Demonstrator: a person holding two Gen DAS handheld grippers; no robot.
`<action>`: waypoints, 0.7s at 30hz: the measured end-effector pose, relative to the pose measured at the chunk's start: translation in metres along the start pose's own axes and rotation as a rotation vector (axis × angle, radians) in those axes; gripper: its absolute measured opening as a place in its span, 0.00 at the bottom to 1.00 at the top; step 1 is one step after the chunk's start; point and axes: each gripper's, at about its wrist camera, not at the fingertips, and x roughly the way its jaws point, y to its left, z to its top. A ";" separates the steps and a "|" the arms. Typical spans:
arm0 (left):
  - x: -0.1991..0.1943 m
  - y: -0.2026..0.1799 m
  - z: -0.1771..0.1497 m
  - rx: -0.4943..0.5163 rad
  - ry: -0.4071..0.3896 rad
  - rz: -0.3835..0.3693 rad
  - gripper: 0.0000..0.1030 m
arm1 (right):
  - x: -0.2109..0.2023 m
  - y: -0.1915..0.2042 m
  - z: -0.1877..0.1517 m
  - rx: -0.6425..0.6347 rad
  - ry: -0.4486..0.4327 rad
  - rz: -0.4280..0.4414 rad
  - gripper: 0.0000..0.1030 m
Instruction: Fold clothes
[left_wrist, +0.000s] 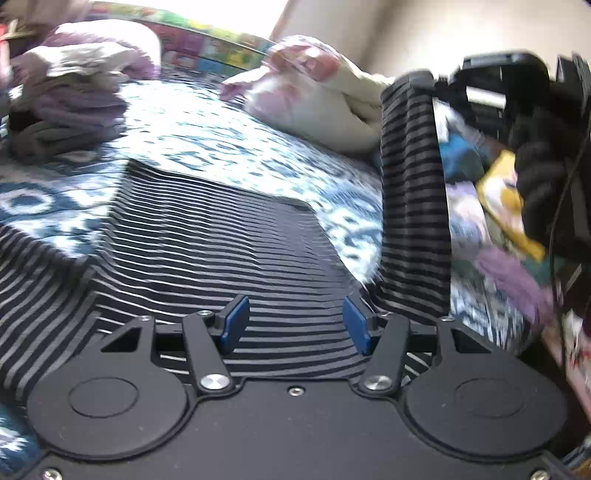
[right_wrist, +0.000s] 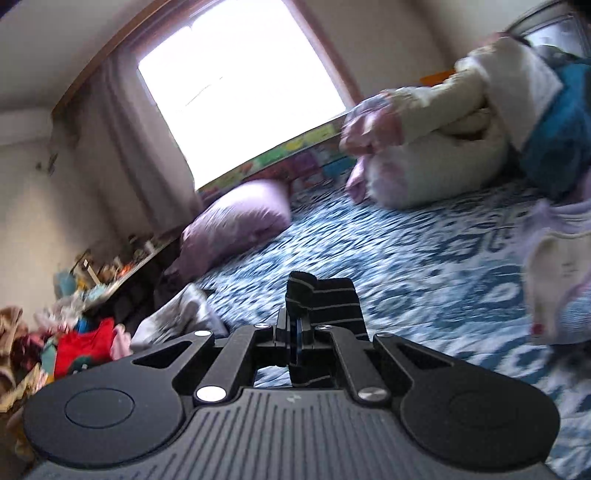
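Nearest the left wrist camera, the left tongs (left_wrist: 294, 325) stand open, their blue pads (left_wrist: 233, 324) apart with nothing pinched between them, poised just over the black garment with thin grey stripes (left_wrist: 207, 251). That striped garment lies spread flat on the bed with the blue-and-white patterned cover (left_wrist: 229, 144), one part of it drawn up in a taut strip at the right of that view, rising to the right tongs (left_wrist: 436, 83), which hold its end.

In the right wrist view the right tongs (right_wrist: 295, 339) are closed tight on a bunched fold of the same striped garment (right_wrist: 325, 299), the cloth sticking up above the fingers and hanging down below them.

Further off on the bed lie a lilac pillow (right_wrist: 236, 221) near the bright window (right_wrist: 240, 81), a rumpled cream and pink quilt (right_wrist: 424, 158), and a heap of purple and white clothes (left_wrist: 70, 85). A pile of mixed coloured clothing with a red piece (right_wrist: 85, 347) sits beside the bed.
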 end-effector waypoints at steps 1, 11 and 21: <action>-0.004 0.005 0.003 -0.019 -0.013 0.002 0.54 | 0.008 0.010 -0.002 -0.010 0.011 0.006 0.05; -0.020 0.044 0.016 -0.121 -0.070 0.095 0.53 | 0.089 0.080 -0.025 -0.029 0.128 0.044 0.05; -0.018 0.078 0.014 -0.268 -0.041 0.180 0.53 | 0.148 0.141 -0.052 -0.145 0.303 0.063 0.15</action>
